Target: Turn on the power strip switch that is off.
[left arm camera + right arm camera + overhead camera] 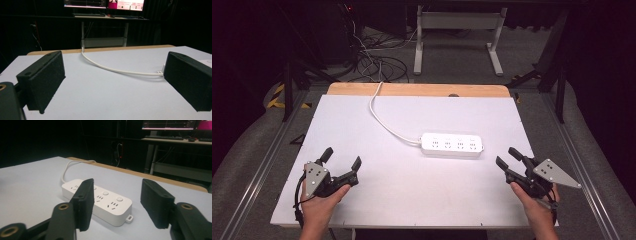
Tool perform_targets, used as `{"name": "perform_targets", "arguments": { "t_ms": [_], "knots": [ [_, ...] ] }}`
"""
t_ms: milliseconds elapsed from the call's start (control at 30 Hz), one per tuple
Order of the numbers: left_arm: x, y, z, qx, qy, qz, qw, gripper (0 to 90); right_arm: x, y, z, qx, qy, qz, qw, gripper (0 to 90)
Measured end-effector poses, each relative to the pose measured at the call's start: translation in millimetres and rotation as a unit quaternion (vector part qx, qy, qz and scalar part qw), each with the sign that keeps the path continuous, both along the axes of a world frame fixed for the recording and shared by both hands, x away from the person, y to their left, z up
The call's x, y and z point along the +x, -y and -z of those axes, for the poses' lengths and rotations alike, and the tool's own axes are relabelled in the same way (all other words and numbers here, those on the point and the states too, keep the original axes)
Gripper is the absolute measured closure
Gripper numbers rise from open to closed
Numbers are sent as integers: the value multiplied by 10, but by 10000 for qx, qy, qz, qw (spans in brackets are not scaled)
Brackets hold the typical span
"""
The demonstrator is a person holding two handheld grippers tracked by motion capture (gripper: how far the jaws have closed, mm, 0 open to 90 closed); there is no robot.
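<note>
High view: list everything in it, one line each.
power strip: one, white, middle of the board, right of centre
cord: one, white, runs from the strip's left end over the far edge
board: one, white, on the table
wooden tabletop: one, tan strip at the far edge
desk frame: one, white, on the floor beyond
left gripper: one, black, near left, jaws open, empty
right gripper: one, black, near right, jaws apart, empty

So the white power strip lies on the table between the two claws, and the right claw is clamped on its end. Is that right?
Not quite. The right claw holds nothing: in the right gripper view its jaws stand apart in front of the power strip without touching it. The rest is right: the high view shows the strip lying on the white table between the right and the left claw.
</note>
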State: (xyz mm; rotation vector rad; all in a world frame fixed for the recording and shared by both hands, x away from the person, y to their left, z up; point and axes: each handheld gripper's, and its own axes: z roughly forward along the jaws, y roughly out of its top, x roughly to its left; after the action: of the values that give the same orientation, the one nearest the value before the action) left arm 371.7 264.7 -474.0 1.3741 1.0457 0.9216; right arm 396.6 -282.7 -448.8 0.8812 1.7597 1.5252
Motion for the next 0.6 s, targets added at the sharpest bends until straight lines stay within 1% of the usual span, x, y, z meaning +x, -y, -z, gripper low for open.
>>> {"name": "perform_targets", "arguments": {
  "t_ms": [67, 100, 133, 167, 267, 300, 333, 367, 400, 433, 467, 533, 600],
  "knots": [
    [-1, 1, 2, -6, -6, -12, 10000, 44, -7, -6, -6, -73, 48, -40, 10000, 550],
    [-2, 0, 3, -3, -8, -9, 10000, 44, -11, -14, -14, -80, 48, -98, 9999, 609],
    [-1, -2, 3, 19, -9, 1, 10000, 44, -11, -14, -14, -80, 48, -98, 9999, 609],
    [2, -1, 7, 29, -21, 21, 10000, 45, -14, -17, -22, -68, 56, -166, 9998, 675],
    [6, 2, 13, 10, -29, 12, 10000, 47, -19, -11, -43, -30, 52, -207, 9998, 802],
    [6, 2, 13, 10, -29, 12, 10000, 47, -20, -8, -52, 2, 29, -240, 9997, 834],
    [6, 2, 14, 8, -25, 10, 10000, 47, -20, -8, -52, 2, 29, -240, 9997, 834],
    [5, 0, 13, 10, -30, 19, 10000, 49, -18, 1, -66, 29, -32, -303, 9995, 899],
    [4, 0, 14, 4, -25, 18, 10000, 49, -18, 1, -66, 29, -32, -303, 9995, 899],
    [2, -2, 13, -6, -28, 17, 10000, 50, -16, -1, -76, 32, -109, -370, 9993, 900],
    [2, -2, 13, -6, -28, 17, 10000, 51, -15, -11, -81, 2, -128, -381, 9992, 900],
    [-1, 0, 14, -21, -26, 20, 10000, 51, -11, -38, -88, -117, -130, -421, 9990, 900],
    [-2, -1, 14, -19, -28, 24, 10000, 53, -6, -50, -92, -125, -153, -446, 9988, 900]
  ]
}}
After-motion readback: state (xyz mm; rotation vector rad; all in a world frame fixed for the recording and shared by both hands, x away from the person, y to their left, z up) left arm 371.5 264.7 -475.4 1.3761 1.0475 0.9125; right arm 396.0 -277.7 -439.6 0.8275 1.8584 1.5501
